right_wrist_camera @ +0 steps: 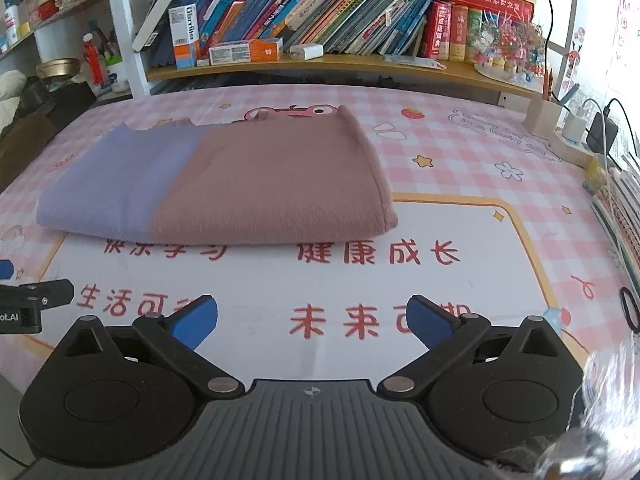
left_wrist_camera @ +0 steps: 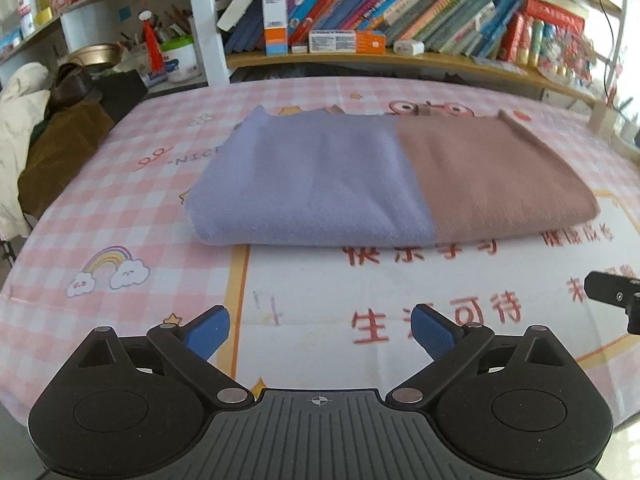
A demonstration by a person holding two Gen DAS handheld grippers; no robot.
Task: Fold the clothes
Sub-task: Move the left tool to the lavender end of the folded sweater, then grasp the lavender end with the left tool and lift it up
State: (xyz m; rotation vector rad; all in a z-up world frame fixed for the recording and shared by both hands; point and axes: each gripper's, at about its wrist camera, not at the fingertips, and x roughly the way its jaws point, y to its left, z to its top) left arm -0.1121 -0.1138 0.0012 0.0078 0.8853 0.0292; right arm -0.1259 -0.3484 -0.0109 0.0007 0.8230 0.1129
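A folded garment (left_wrist_camera: 384,180), lilac on its left part and dusty pink on its right, lies flat as a neat rectangle on the pink checked table cover (left_wrist_camera: 120,200). The right wrist view shows the same garment (right_wrist_camera: 224,184) left of centre. My left gripper (left_wrist_camera: 320,330) hovers open in front of the garment's near edge, well short of it, nothing between its blue pads. My right gripper (right_wrist_camera: 312,322) is likewise open and empty, off the garment's near right corner. Each view catches a black part of the other gripper at its edge.
A bookshelf (right_wrist_camera: 320,64) packed with books runs along the table's far side. Dark and cream clothes (left_wrist_camera: 48,140) pile up at the left end. At the right edge sit a power strip with chargers (right_wrist_camera: 580,132), stacked notebooks (right_wrist_camera: 624,216) and a black hair tie (right_wrist_camera: 630,308).
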